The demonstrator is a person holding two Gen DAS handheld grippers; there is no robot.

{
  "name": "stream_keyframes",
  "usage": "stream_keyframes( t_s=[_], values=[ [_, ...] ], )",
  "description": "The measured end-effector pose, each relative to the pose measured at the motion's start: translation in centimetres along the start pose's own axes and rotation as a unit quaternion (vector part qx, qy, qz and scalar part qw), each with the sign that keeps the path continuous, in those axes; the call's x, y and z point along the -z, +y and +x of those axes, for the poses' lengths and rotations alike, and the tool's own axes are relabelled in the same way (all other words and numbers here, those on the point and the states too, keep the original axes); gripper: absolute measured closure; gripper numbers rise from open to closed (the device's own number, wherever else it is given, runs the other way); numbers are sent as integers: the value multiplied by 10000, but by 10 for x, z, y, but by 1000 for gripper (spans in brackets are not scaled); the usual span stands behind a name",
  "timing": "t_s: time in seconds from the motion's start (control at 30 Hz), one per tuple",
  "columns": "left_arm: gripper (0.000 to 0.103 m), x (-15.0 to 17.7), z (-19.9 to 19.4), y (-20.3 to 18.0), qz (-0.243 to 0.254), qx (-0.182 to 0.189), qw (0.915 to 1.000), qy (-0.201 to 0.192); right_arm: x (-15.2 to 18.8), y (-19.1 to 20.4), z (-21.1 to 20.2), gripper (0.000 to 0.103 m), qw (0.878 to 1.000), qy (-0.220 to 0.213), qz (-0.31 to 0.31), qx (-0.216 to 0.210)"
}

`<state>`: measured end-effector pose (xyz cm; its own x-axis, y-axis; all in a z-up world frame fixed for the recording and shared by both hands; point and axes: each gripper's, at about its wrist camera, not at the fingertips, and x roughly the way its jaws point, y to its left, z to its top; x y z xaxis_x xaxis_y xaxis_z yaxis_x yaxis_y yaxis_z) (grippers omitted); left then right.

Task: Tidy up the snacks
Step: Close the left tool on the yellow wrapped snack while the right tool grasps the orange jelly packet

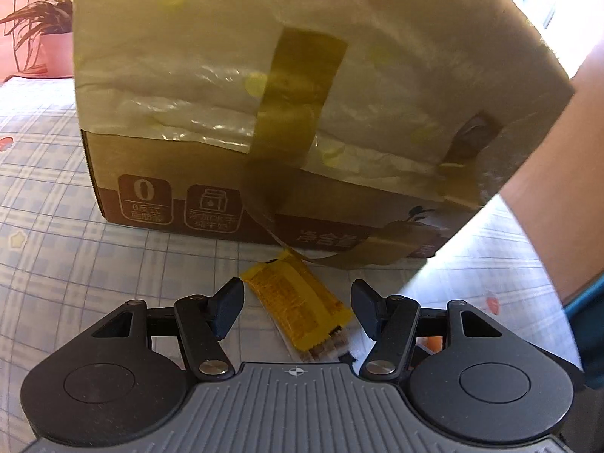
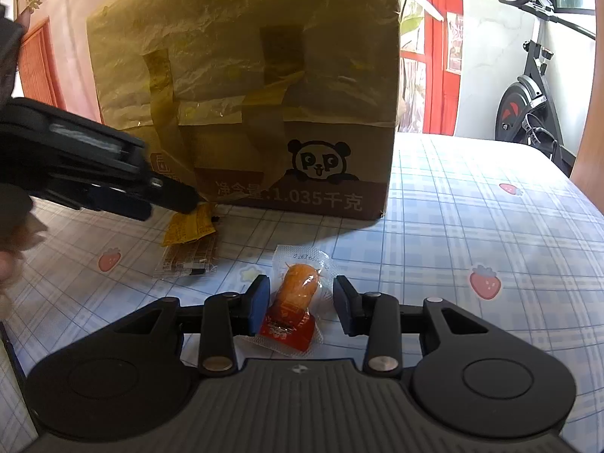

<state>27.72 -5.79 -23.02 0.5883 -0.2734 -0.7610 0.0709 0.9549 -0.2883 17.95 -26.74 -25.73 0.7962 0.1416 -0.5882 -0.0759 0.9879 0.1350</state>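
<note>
A yellow snack packet (image 1: 298,302) lies on the checked tablecloth just in front of a taped cardboard box (image 1: 264,113). My left gripper (image 1: 296,307) is open, its fingers on either side of the packet. In the right wrist view the same packet (image 2: 188,234) lies at the left with the left gripper (image 2: 181,200) over it, before the box (image 2: 264,94). An orange and red snack in clear wrap (image 2: 296,302) lies between the open fingers of my right gripper (image 2: 300,304).
The checked tablecloth with strawberry prints (image 2: 490,226) covers the table. An exercise bike (image 2: 536,105) stands beyond the table's far right. A potted plant (image 1: 41,19) stands behind the box at left. A forearm (image 1: 547,207) shows at right.
</note>
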Motion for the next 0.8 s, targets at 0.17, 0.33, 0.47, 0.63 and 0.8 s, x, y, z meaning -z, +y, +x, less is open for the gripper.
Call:
stream_keyframes(
  t_s=[0.17, 0.33, 0.47, 0.63, 0.8],
  values=[
    [38, 2, 15, -14, 171, -368, 9992, 15, 0, -1, 0, 63, 10000, -7, 27, -42],
    [41, 6, 18, -27, 424, -627, 9971, -51, 0, -1, 0, 63, 10000, -11, 51, -50],
    [62, 13, 13, -23, 477, -505, 9975, -117, 0, -1, 0, 63, 10000, -13, 47, -49],
    [65, 25, -2, -14, 524, -381, 9978, -131, 0, -1, -1, 64, 10000, -12, 53, -54],
    [65, 31, -22, -5, 659, -334, 9968, -298, 0, 0, -2, 64, 9999, -29, 38, -92]
  ],
)
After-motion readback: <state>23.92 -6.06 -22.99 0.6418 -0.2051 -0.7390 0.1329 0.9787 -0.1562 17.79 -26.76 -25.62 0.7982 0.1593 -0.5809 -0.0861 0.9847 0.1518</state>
